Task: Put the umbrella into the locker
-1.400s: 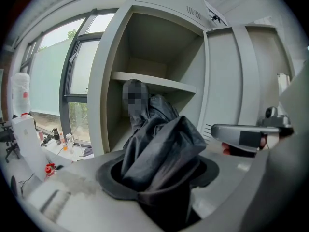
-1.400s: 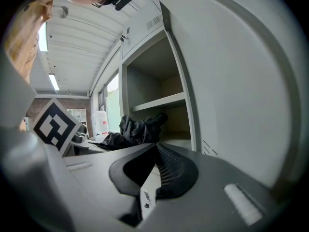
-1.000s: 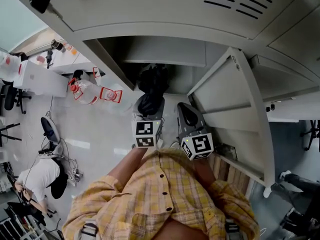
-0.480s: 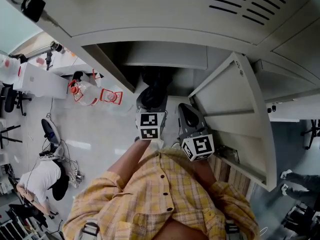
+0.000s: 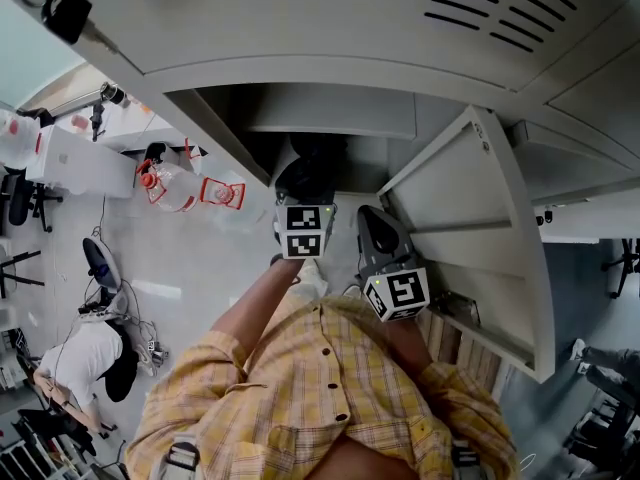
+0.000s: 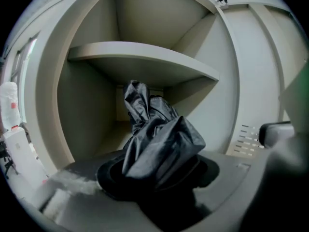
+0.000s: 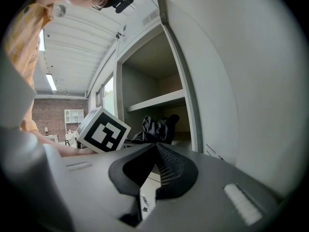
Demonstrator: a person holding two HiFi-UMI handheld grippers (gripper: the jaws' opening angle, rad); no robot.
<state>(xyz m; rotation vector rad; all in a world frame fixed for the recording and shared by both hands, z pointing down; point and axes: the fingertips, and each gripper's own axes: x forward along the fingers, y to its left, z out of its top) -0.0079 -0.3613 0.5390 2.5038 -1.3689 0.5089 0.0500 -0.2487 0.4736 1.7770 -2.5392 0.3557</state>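
One claw, the left (image 6: 157, 180), clamps the black umbrella (image 6: 157, 139) by bunched fabric inside the locker (image 6: 84, 129); the right claw (image 7: 155, 151) is pinched empty. Soft, light, probably slippery: grip its stiffer core.

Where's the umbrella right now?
The black umbrella sits centre of the left gripper view, clamped in the left tongs, its far end poking into the open locker just beneath the shelf.
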